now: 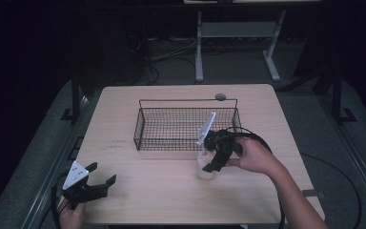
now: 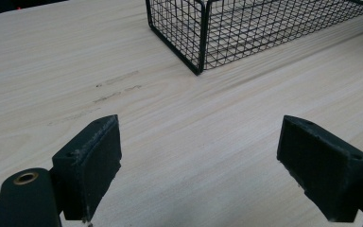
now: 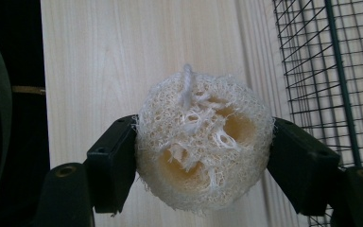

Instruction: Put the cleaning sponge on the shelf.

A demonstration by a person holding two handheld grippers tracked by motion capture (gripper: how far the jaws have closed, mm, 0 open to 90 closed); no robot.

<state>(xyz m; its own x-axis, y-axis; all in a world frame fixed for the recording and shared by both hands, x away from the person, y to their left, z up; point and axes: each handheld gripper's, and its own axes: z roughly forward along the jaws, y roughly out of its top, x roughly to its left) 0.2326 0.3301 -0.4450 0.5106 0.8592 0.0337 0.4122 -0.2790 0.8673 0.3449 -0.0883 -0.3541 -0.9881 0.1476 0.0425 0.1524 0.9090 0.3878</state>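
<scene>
Two hand-held grippers are at work here, and only my right hand-held gripper (image 1: pixel 215 160) has anything in it: its pads are pressed on either side of a round loofah sponge (image 3: pixel 203 142), squeezing the fibrous disc across its width so it cannot roll out. I hold it by the rim because the flat faces are soft and full of holes, and a pinch across the edge gives the pads something firm to bear on. In the high view the sponge (image 1: pixel 206 164) sits just in front of the wire basket (image 1: pixel 145 125), near its right front corner, low over the tabletop (image 1: pixel 162 191); whether it is quite clear of the wood I cannot tell. The basket's mesh wall stands close on the right of the right gripper view (image 3: pixel 312 56), so I judge the sponge is meant to go over that wall and inside, which calls for height before I carry it across.

My left hand-held gripper (image 1: pixel 93 183) waits at the near left corner of the tabletop with its jaws spread wide and nothing between them, well apart from the basket, where it will not get in the way.
</scene>
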